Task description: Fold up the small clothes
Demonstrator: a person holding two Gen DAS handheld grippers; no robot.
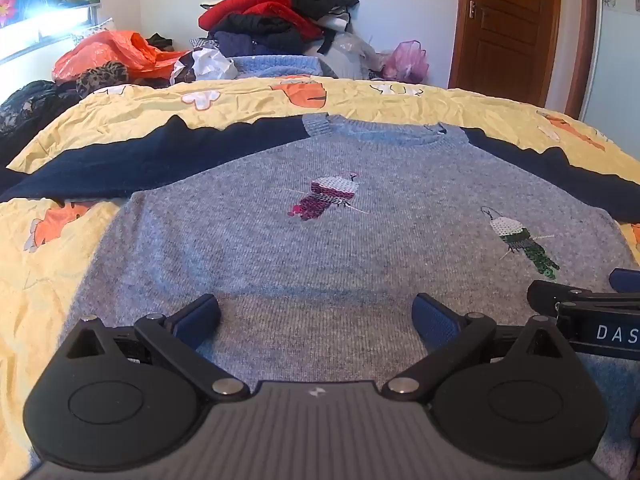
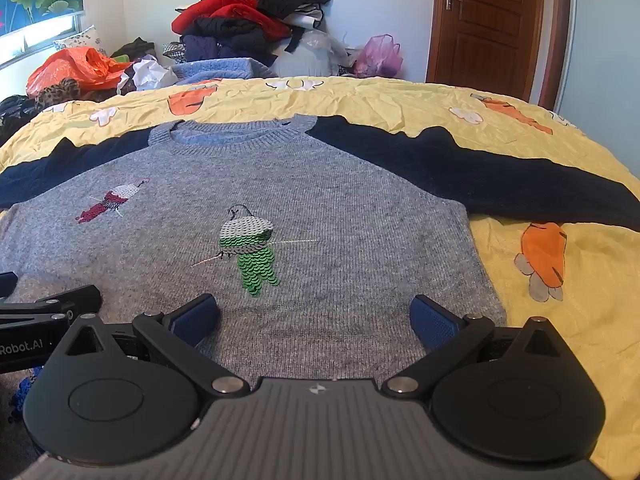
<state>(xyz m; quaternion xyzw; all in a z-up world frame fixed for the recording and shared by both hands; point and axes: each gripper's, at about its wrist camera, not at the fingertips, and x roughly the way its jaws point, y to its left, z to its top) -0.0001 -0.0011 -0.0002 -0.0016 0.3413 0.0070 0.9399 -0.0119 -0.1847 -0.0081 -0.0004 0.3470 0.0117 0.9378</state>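
Observation:
A grey knit sweater (image 1: 304,248) with navy sleeves and two sequin birds lies flat, front up, on the yellow bedspread (image 1: 48,264); it also shows in the right wrist view (image 2: 340,216). Both sleeves are spread out sideways. My left gripper (image 1: 316,320) is open and empty over the sweater's lower hem, left of centre. My right gripper (image 2: 314,320) is open and empty over the hem nearer the right side. The right gripper's side (image 1: 592,316) shows at the edge of the left wrist view.
A tall pile of red, black and blue clothes (image 1: 276,12) stands past the far edge of the bed, with an orange plastic bag (image 1: 116,56) to its left and a pink bag (image 1: 406,60) to its right. A wooden door (image 1: 508,28) is at the back right.

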